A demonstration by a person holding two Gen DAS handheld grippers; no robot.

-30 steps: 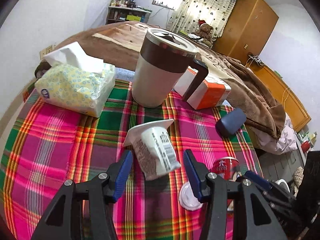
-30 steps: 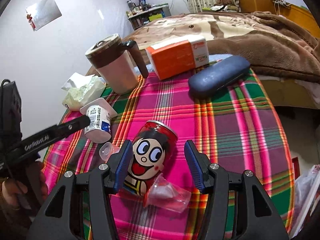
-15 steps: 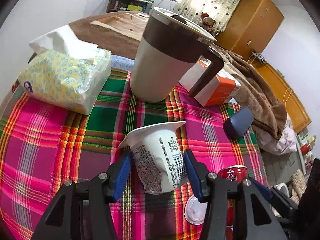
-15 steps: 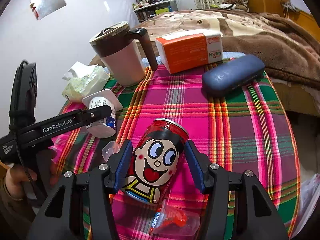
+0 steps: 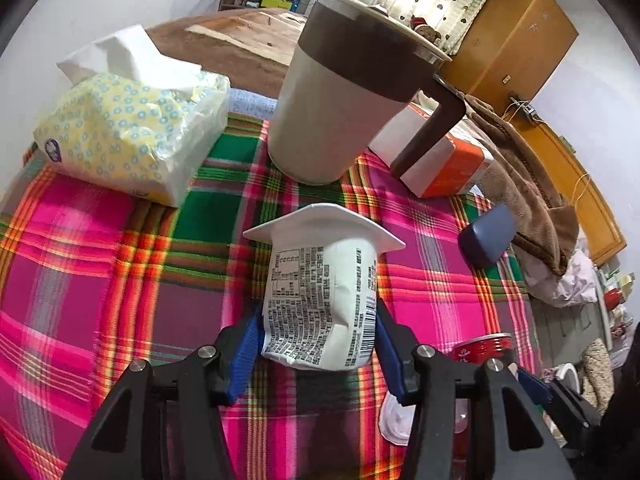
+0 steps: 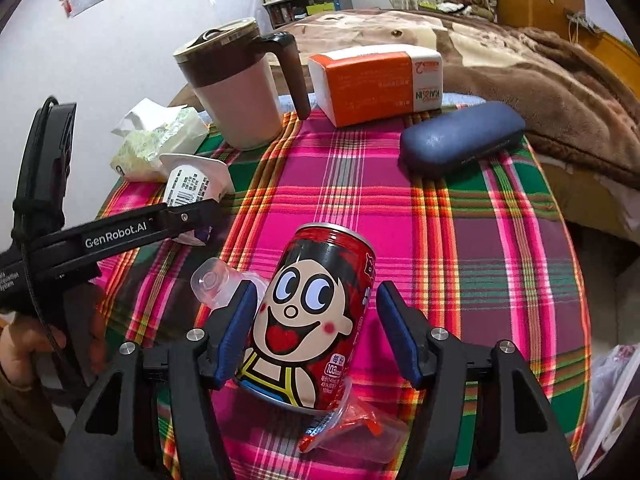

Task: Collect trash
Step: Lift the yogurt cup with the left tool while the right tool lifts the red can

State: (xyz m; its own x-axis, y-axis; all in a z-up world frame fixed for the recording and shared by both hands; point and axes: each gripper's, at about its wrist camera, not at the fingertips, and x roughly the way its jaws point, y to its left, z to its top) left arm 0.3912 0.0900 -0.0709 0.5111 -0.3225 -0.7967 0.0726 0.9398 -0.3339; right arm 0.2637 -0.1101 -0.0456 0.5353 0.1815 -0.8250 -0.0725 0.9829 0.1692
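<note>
Landmark: the tall beige-and-brown lidded mug with a dark handle, standing at the far side of the pink-and-green plaid tablecloth.

Left of the mug, at the cloth's far-left edge: a soft yellow-dotted tissue pack, one white tissue sticking up. Little free cloth between pack and mug.

Just in front of the mug: a white plastic yoghurt cup with a square flange, lying on its side. The left gripper has its blue pads against both flanks of the cup, holding it. Its label is dense small print with a barcode, not readable. The gripper arm reads "GenRobot.AI" in the right wrist view; a person's hand is cut off at the frame edge.

In front and right of the mug: a red drink can with a cartoon face, lying tilted. The right gripper straddles it with jaws opening; a gap shows at the right pad, and whether the left pad touches is unclear. "103" is legible on the can. Clear plastic wrappers lie partly hidden beside and under it.

Right of the mug: an orange-and-white box, print reading "KAIXIN" sideways. Further right, a dark blue oblong case near the cloth's edge. Wide open cloth lies in front of the box and case, out to the curved right rim.
</note>
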